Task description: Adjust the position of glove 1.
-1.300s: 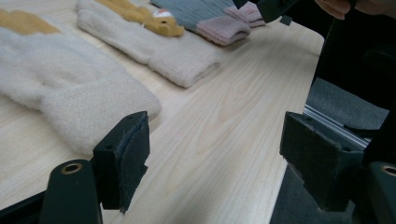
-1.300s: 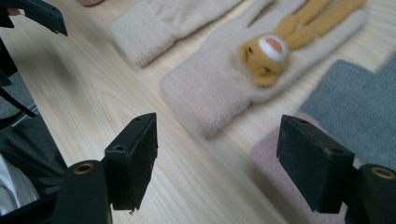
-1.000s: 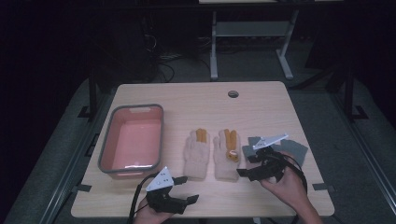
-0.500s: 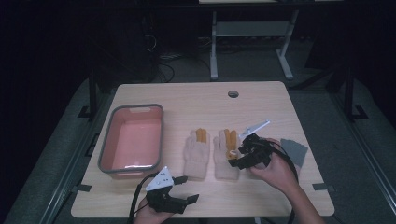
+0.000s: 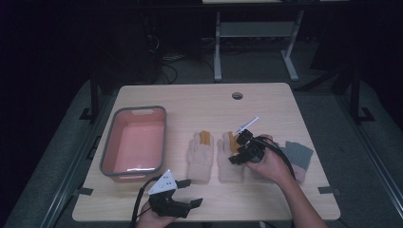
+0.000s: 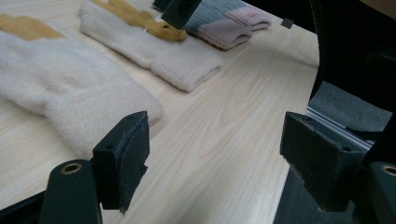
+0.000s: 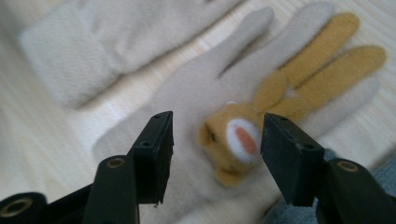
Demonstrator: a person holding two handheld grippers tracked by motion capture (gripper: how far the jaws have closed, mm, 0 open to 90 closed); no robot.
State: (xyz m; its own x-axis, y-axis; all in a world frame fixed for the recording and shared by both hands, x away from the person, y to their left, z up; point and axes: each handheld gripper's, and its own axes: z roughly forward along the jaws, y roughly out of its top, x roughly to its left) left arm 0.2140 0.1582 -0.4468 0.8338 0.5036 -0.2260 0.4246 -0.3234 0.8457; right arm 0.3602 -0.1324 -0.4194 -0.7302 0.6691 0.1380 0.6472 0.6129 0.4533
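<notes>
Gloves, cream knit, two of them, lying flat and side by side on the bench (image 5: 266,102), just right of the grey-rimmed pink tub (image 5: 134,144).

Right glove (image 5: 231,159): lying palm-flat with cuff toward the person's edge, fingers pointing away; carrying a mustard-yellow animal face with a white and orange muzzle, plus two mustard fingers. Lying well apart from the tub, with the left glove (image 5: 199,156) between the two.

Right tool (image 5: 241,148): hovering over the right glove, pointing toward the tub side. Jaws having just been closing, now standing partly open, one on either side of the animal face in the right gripper view (image 7: 215,154). Pads not pressing on the knit; gripping nothing. Whether the jaw tips are touching the glove surface: cannot tell.

Left tool (image 5: 192,192): resting low near the bench's near edge, on the person's side of the tub's near right corner. Jaws standing wide apart in the left gripper view (image 6: 215,170), gripping nothing, with bare bench between them. Left glove cuff lying just beyond the left-hand jaw.

Folded socks (image 5: 298,156), grey and pink: lying on the far side of the right glove from the tub, just beside the person's right hand (image 5: 271,166).

Round cable hole (image 5: 237,95): sitting in the bench, beyond the gloves and farther from the person than the tub.
</notes>
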